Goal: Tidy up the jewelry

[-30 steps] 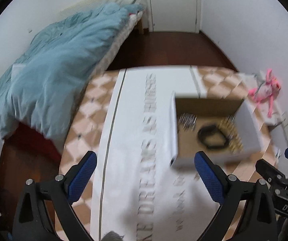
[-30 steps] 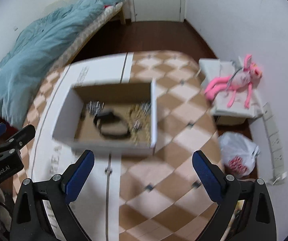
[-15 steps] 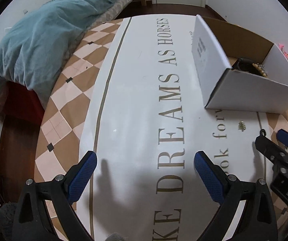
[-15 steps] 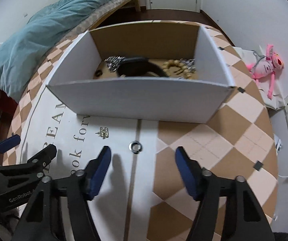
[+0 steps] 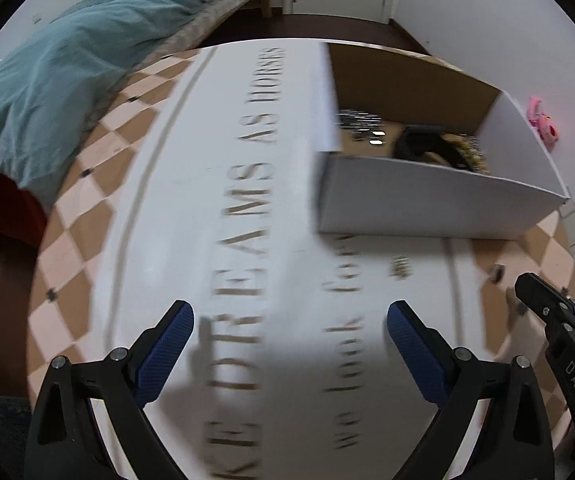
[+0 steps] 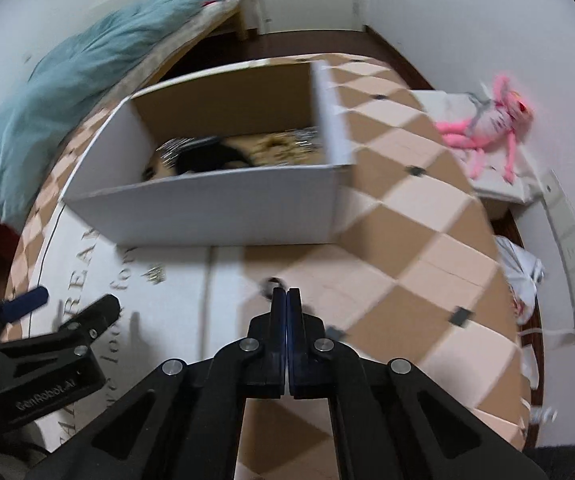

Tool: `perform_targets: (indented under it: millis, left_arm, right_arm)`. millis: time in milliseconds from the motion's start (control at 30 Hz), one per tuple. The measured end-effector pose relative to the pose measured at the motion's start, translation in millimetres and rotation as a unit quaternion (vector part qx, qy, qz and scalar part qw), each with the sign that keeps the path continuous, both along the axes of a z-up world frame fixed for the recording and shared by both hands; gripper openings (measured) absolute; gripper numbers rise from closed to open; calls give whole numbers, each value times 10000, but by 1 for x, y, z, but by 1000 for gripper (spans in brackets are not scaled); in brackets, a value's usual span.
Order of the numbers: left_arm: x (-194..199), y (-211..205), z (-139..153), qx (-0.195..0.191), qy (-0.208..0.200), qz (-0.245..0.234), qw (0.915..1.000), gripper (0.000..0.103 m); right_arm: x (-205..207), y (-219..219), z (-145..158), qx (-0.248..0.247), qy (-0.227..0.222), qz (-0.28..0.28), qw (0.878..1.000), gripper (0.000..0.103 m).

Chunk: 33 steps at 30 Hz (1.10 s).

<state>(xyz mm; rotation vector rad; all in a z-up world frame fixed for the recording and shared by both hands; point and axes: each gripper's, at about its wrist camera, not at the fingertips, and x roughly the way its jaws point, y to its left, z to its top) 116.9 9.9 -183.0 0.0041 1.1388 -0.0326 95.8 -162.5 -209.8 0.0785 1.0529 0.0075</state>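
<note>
Since half second ago right gripper (image 6: 286,300) clamped shut just short of small ring (image 6: 271,282) on tablecloth (image 6: 427,200), before cardboard box (image 6: 223,208) — we fear empty pinch. Left gripper (image 5: 287,336) open, idle.

Both views are smeared by motion. In the right wrist view, a small dark ring (image 6: 272,282) lies just past the tips of the right tool (image 6: 287,296); whether the pressed-together pads pinch it cannot be told. A tiny gold piece (image 6: 155,276) on the worktop (image 6: 415,240) is too blurred to identify. The front wall of the box (image 6: 223,212) hides most of the jewelry inside. In the left wrist view, the printed lettering (image 5: 255,200) is cut off by the lower edge.
</note>
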Motion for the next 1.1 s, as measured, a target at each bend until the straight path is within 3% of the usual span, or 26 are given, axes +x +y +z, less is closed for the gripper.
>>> perform_targets:
  millis: [133, 267, 300, 333, 433, 533, 600, 700, 833, 867, 1100]
  left_arm:
    - [5, -27, -1, -30, -104, -182, 9998, 98]
    - [10, -39, -1, 78, -241, -303, 9992, 98]
    - [12, -41, -1, 99, -275, -333, 9990, 93]
    - [14, -43, -2, 113, -281, -362, 9989, 76]
    - [18, -46, -5, 43, -290, -466, 9985, 45]
    - [19, -47, -4, 26, -354, -542, 9979, 19]
    - [20, -48, -3, -12, -353, -587, 9977, 9]
    - [19, -46, -3, -117, -337, -597, 9976, 9]
    - [13, -41, 1, -163, -346, -637, 9972, 4]
    - [12, -39, 2, -157, -341, -631, 9973, 4]
    - [0, 2, 6, -292, -230, -300, 9989, 4]
  right_arm:
    - [-1, -20, 0, 72, 50, -185, 9998, 0]
    - [-2, -32, -2, 487, 136, -220, 9985, 0]
    - [-1, -33, -2, 535, 142, -226, 9982, 0]
    - [0, -33, -1, 565, 139, -248, 9980, 0]
    - [1, -36, -1, 575, 181, -314, 9977, 1]
    - [1, -41, 1, 548, 167, -376, 9976, 2]
    - [2, -44, 3, 560, 158, -417, 9974, 2]
    - [4, -47, 6, 544, 128, -446, 9974, 8]
    - [5, -46, 10, 656, 92, -393, 9970, 43]
    - [5, -44, 10, 685, 92, -364, 9969, 46]
    - [14, -13, 2, 555, 80, 88, 9984, 46]
